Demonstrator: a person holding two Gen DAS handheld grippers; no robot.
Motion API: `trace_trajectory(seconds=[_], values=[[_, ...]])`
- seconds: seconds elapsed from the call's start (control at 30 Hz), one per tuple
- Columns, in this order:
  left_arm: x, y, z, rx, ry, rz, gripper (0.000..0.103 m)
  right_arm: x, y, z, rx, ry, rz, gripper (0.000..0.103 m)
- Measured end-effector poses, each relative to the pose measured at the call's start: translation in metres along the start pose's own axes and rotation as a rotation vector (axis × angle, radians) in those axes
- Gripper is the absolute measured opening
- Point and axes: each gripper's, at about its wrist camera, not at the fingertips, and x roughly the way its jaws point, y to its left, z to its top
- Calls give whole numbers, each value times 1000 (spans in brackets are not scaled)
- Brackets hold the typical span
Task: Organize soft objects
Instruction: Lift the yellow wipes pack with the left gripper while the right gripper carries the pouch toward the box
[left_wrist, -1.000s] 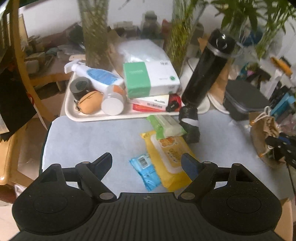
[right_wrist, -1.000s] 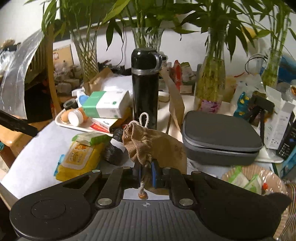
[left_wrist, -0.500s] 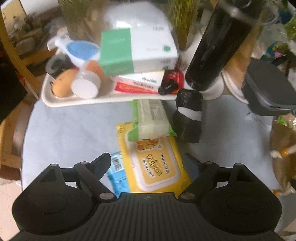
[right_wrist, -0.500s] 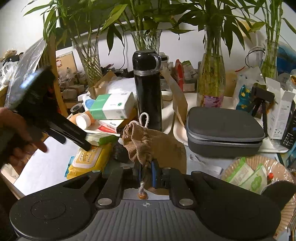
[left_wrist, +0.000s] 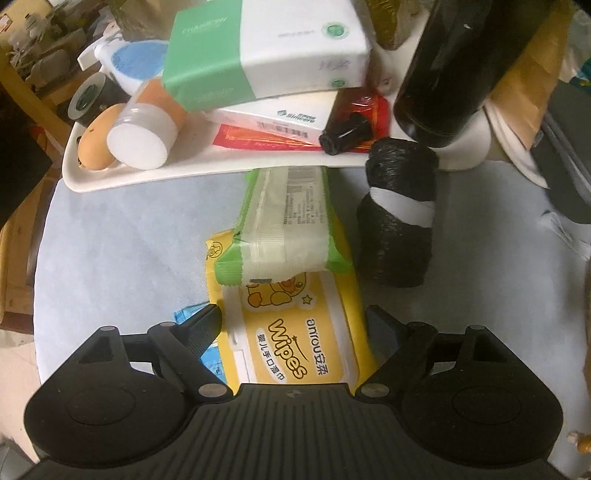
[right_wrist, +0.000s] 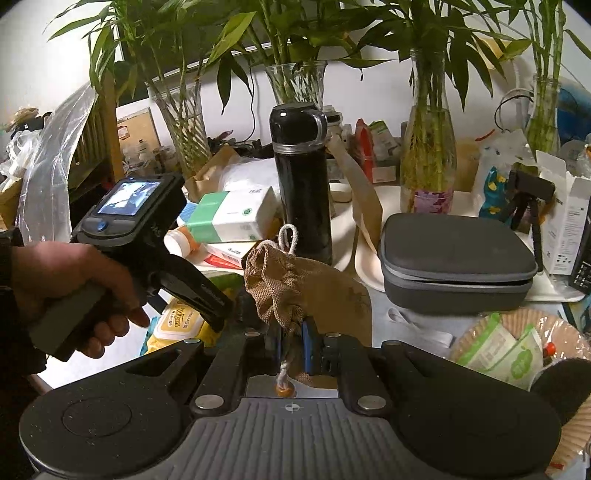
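We start with the yellow wipes pack (left_wrist: 295, 332), which lies flat on the pale blue table cover (left_wrist: 122, 236), directly beneath our left gripper (left_wrist: 293, 325). Its long axis runs away from us along the line the fingers point, so the two wide-open jaws stand one at each long edge of the pack, not yet pressing on it as far as we can see. This is the relation we judge the next move depends on: the left claw is far nearer than the right, and the pack's narrow width fits between the jaws.

The pack is a glossy, soft film pouch with a white flap label. A green-edged tissue packet (left_wrist: 284, 229), crinkly and translucent white, rests across its far end and may shift if the pack is lifted. A small blue sachet (left_wrist: 192, 314) peeks out by the left finger. Just right stands a black roll of bags (left_wrist: 400, 218) with a white band. Beyond sits the white tray (left_wrist: 155, 177), crowded with boxes and bottles.

Our right gripper (right_wrist: 291, 336) is nearly closed, pinching the neck of a coarse burlap drawstring pouch (right_wrist: 295, 284).
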Motion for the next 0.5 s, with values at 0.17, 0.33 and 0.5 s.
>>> trace_trajectory(seconds=[0.17, 0.33, 0.5], values=[[-4, 7, 1, -40, 11, -33, 70, -2, 1, 0, 0, 0, -3, 13], [-16, 9, -7, -20, 12, -54, 66, -7, 2, 3, -1, -10, -6, 13], [-38, 19, -24, -5, 0, -101, 66, -17, 7, 3, -10, -15, 13, 13]])
